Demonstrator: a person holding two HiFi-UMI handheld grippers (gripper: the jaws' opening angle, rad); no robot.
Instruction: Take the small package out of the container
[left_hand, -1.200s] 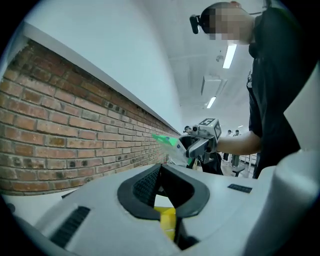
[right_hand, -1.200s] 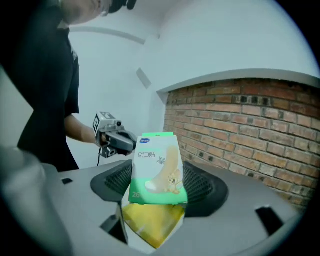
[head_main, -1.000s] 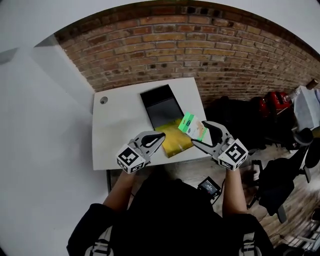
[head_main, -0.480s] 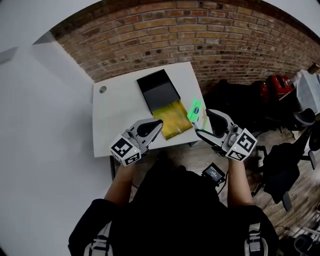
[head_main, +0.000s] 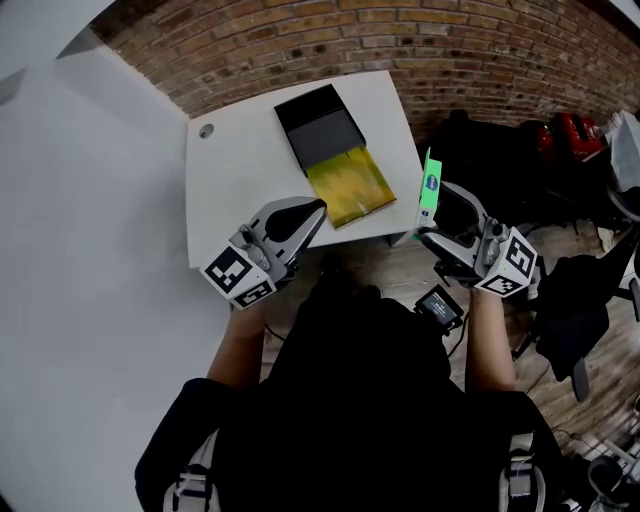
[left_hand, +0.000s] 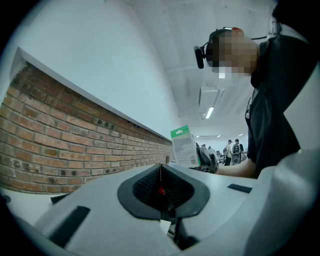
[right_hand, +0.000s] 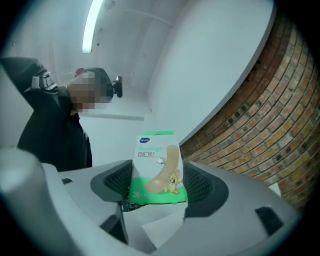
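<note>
A small green-and-white package (right_hand: 158, 167) stands upright between the jaws of my right gripper (right_hand: 157, 189), which is shut on its lower part. In the head view this package (head_main: 430, 187) is edge-on, held by the right gripper (head_main: 436, 215) past the right front corner of the white table (head_main: 240, 170). The black container (head_main: 320, 122) lies open on the table with a yellow sheet (head_main: 351, 186) at its near end. My left gripper (head_main: 304, 216) hovers at the table's front edge, jaws together and holding nothing. From the left gripper view (left_hand: 161, 176) the package (left_hand: 184, 147) shows beyond it.
A brick wall (head_main: 420, 45) runs behind the table. A round cable hole (head_main: 206, 131) sits at the table's back left. Dark bags and a red object (head_main: 565, 135) lie on the wooden floor to the right, near office chairs (head_main: 590, 320).
My right gripper has carried the package to the right, off the container and past the table's edge, turning it upright. The left gripper has drawn back a little toward the body.
</note>
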